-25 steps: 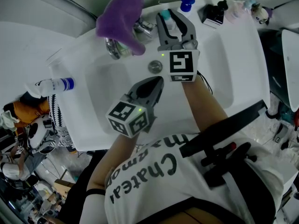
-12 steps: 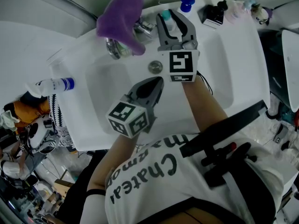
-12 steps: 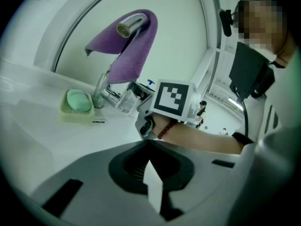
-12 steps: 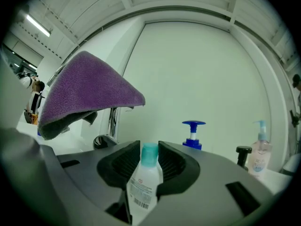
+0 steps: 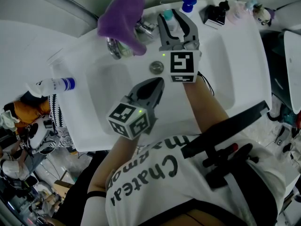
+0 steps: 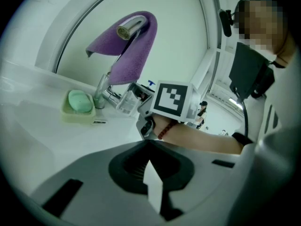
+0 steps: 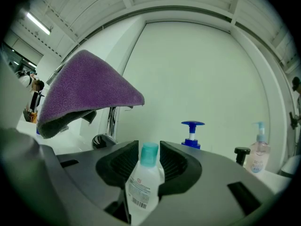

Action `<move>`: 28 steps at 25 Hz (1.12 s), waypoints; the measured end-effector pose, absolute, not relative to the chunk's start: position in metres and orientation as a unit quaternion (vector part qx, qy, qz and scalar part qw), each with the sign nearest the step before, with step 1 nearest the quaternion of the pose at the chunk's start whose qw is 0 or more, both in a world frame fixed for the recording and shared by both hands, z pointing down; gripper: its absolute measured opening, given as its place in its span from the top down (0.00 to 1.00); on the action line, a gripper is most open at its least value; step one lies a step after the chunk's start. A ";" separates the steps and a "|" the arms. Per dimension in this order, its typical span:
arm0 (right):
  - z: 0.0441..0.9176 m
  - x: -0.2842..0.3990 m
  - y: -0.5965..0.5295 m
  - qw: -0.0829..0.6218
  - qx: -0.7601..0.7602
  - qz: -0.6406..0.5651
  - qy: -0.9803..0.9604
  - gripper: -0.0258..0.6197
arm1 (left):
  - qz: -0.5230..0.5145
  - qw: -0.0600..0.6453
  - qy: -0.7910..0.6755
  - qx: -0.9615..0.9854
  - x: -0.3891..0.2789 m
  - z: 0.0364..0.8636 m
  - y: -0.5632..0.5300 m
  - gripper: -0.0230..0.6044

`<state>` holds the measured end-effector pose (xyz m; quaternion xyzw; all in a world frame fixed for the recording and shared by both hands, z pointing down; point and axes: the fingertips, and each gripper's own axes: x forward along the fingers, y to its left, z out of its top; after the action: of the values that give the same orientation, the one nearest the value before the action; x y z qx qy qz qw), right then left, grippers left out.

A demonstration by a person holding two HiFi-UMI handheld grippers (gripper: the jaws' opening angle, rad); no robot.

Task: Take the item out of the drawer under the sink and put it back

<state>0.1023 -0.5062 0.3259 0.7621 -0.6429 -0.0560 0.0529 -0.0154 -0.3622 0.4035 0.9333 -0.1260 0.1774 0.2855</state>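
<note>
At back ledge of sink (image 5: 225, 65), right gripper (image 5: 175, 15) jaws just been opening, now wide; small teal-capped bottle (image 7: 143, 182) standing between them, pads not pressing it. Over sink, left gripper (image 5: 157, 83) jaws closed together, empty. Purple cloth (image 5: 123, 15) draped on faucet (image 5: 117, 48) nearby.

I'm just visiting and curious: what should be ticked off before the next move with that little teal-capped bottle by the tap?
1. Right gripper free of the bottle: its jaws have just been opening, and the bottle stands between them with the pads apparently off it. Ok.
2. Bottle upright: ok. Its footing on the sink rim is hidden by the jaws: cannot tell.
3. Left gripper empty, jaws together: ok.
4. Purple cloth draped on the tap, apart from the right gripper: ok.
5. Drawer under the sink open or shut: out of view, cannot tell.
</note>
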 end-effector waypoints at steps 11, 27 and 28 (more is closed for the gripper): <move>0.317 0.100 -0.503 0.045 0.760 -0.067 -0.645 0.75 | 0.172 0.289 -0.133 0.932 -0.017 0.402 -0.362 0.95; 0.297 0.097 -0.481 0.031 0.760 -0.084 -0.644 0.75 | 0.155 0.274 -0.160 0.936 -0.034 0.389 -0.343 0.95; 0.294 0.097 -0.478 0.029 0.761 -0.087 -0.642 0.75 | 0.154 0.271 -0.160 0.937 -0.035 0.387 -0.340 0.95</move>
<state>0.0974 -0.4781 0.2935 0.7613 -0.6420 -0.0866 0.0294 -0.0352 -0.3403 0.3866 0.9367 -0.1595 0.1537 0.2713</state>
